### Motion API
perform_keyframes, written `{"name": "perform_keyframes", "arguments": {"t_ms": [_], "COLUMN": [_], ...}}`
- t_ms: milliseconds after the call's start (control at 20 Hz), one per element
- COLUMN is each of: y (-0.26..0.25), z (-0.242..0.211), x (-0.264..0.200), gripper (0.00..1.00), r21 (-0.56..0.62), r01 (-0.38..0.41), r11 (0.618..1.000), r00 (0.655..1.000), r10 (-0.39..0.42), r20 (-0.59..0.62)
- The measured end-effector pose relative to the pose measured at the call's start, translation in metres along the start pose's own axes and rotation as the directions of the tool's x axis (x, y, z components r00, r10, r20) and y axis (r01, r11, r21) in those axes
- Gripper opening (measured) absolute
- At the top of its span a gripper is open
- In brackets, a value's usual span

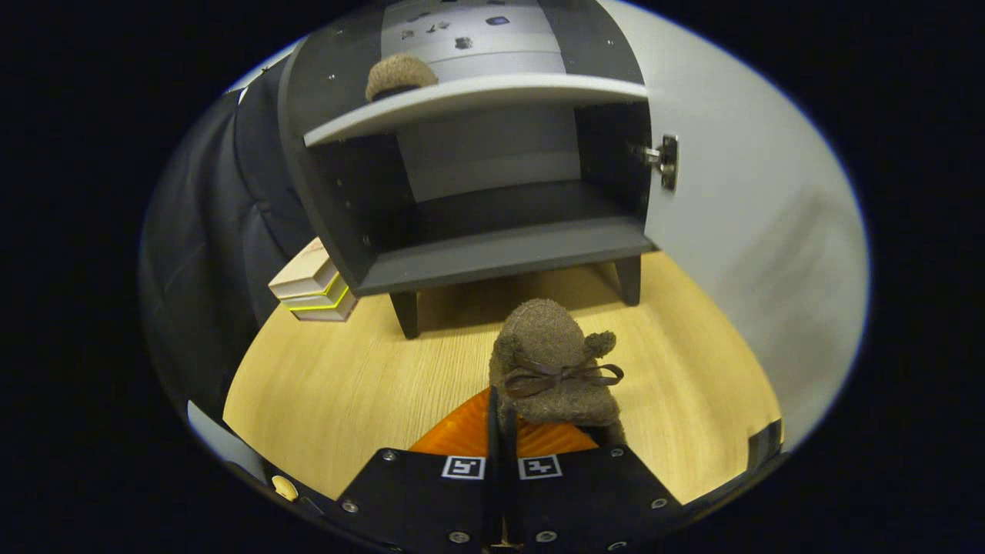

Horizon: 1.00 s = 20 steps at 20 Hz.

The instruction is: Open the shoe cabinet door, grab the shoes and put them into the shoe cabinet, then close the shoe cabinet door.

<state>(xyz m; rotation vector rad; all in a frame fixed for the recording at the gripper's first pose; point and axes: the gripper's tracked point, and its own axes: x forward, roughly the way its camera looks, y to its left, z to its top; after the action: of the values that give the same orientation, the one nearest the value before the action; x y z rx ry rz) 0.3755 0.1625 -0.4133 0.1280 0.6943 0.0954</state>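
A brown fuzzy shoe [552, 369] with a dark ribbon bow hangs in front of the cabinet, and my gripper [502, 419] is shut on its rim, the orange fingers [462, 431] pressed together. The dark grey shoe cabinet [500, 254] stands just beyond on short legs. Its white door [739, 200] is swung open to the right on a metal hinge [668, 160]. A second brown shoe [399, 75] sits on the cabinet's upper white shelf [477, 96], at its left. The lower compartment holds nothing.
A stack of books [314, 288] lies on the wooden floor [338, 385] beside the cabinet's left leg. Black cloth wall stands to the left. The open door blocks the space to the right of the cabinet.
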Motion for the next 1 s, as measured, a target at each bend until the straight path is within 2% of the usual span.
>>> {"name": "perform_keyframes", "arguments": {"t_ms": [250,550,850,1000], "y": [0.002,0.005,-0.003,-0.004], "z": [0.099,0.183,0.239,0.266], "x": [-0.045,-0.080,-0.066,-0.042], "gripper": [0.02,0.01,0.02,0.01], "r21": [-0.062,-0.032,-0.097,-0.095], "r01": [0.064,0.133,0.151,0.121], "r11": [0.996,0.991,0.984,0.988], "r00": [0.990,0.962,0.966,0.972], "r10": [-0.056,-0.121,-0.126,-0.098], "r20": [0.130,0.245,0.226,0.214]}}
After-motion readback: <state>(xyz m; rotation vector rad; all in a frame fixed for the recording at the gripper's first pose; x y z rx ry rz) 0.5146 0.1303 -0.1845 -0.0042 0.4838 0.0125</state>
